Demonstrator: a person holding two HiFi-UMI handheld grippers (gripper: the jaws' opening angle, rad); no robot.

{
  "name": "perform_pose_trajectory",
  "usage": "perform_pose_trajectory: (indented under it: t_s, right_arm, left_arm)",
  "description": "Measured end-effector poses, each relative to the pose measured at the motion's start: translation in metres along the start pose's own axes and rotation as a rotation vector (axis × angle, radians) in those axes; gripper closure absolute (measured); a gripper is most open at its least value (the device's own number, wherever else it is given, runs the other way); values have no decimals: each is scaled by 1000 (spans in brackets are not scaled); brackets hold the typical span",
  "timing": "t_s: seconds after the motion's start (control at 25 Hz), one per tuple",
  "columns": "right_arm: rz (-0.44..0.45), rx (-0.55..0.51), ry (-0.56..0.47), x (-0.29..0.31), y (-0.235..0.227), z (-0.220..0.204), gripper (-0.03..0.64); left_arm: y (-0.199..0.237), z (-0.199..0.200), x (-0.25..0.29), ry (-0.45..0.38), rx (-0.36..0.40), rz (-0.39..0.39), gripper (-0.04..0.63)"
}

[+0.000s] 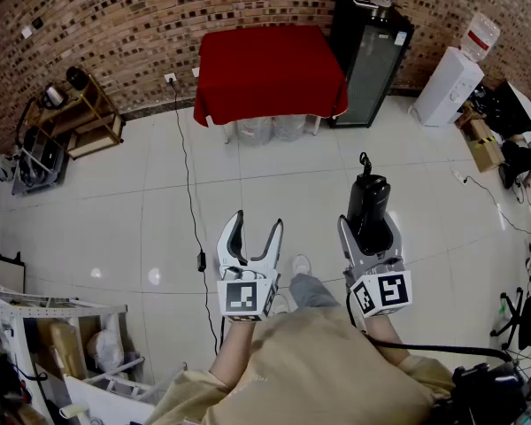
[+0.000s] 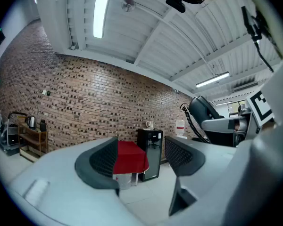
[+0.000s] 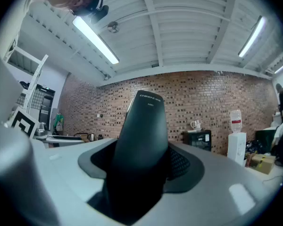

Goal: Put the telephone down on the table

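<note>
Right claw (image 1: pixel 369 228) pinches a smooth, black telephone handset (image 1: pixel 368 197), its curly cord (image 2: pixel 189 119) trailing, while left claw (image 1: pixel 257 222) stands spread, empty.

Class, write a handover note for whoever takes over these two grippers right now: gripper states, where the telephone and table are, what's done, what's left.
Right gripper: shut on the black telephone.
Left gripper: open, empty.
Red-clothed table: ahead across the tiled floor, by the brick wall.
Done: telephone in grip.
Left: carry it to the table, set it down, release.
</note>
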State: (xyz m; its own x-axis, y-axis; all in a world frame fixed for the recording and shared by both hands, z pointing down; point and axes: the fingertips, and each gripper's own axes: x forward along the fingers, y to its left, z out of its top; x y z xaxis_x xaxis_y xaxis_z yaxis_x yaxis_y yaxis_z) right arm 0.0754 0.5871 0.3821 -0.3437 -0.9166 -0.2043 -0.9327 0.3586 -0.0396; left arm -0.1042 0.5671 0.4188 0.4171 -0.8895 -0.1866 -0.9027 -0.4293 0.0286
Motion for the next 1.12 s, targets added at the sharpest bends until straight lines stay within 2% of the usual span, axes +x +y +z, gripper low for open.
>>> perform_pose_trajectory:
  t_s: [0.16,0.36,0.6,0.76,0.88,1.0,1.04,1.12]
  right_arm:
    - [26,10,-17,13,-27,-23,328]
    - [60,66,7,87,-72,-48,327]
    - [113,49,-30,152,-111,-45,328]
    - [96,66,-46,179,-154,-53,328]
    - [77,68,-32,192,-182,-71,328]
    - [70,84,-4,206,-196,-95,328]
    - [70,90,3,211,-200,-102,328]
    - [72,93,8,222,-204,-114,328]
  left_arm:
    - [-9,-25,26,0,20,2,299]
    - [1,-35,99,9,51,-5,299]
    - [9,-33,176,-24,77,5,299]
    - [0,-51,220,61,91,-5,299]
    - [-2,-62,246,28,103,2,299]
    - [7,-94,257,168,97,11,299]
    - [12,-97,263,147,100,11,299]
    - [24,-98,279,44,114,7,299]
